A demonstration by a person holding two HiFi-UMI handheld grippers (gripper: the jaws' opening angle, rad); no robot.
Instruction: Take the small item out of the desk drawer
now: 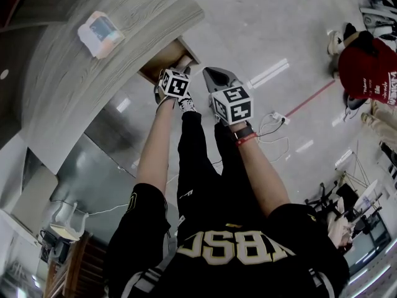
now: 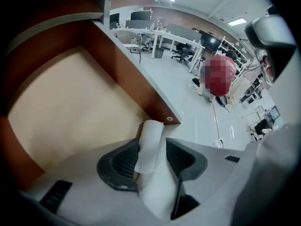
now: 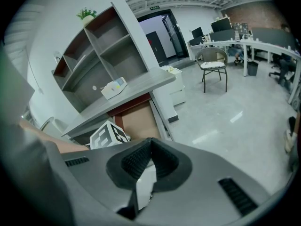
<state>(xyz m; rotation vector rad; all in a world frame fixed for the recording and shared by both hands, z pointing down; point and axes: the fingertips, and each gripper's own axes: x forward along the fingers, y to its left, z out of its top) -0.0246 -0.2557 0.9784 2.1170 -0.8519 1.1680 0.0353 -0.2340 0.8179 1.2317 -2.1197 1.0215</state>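
Observation:
The desk drawer point(image 1: 166, 56) is pulled out under the grey desk top point(image 1: 74, 85); its beige floor point(image 2: 66, 112) and brown walls fill the left gripper view. My left gripper point(image 2: 153, 142) points down into the drawer's near right corner with its jaws open. A small white roll-shaped item point(image 2: 151, 140) stands between the pads, with a gap to the right pad. In the head view the left gripper point(image 1: 181, 64) is at the drawer's front. My right gripper point(image 1: 214, 74) hangs beside it over the floor, shut with nothing in it point(image 3: 150, 141).
A small packet point(image 1: 99, 35) lies on the desk top, also seen in the right gripper view as a box point(image 3: 113, 87). An open shelf unit point(image 3: 94, 60) rises behind the desk. A chair point(image 3: 214, 65) and office tables stand farther off. A person in red point(image 1: 369, 67) is across the shiny floor.

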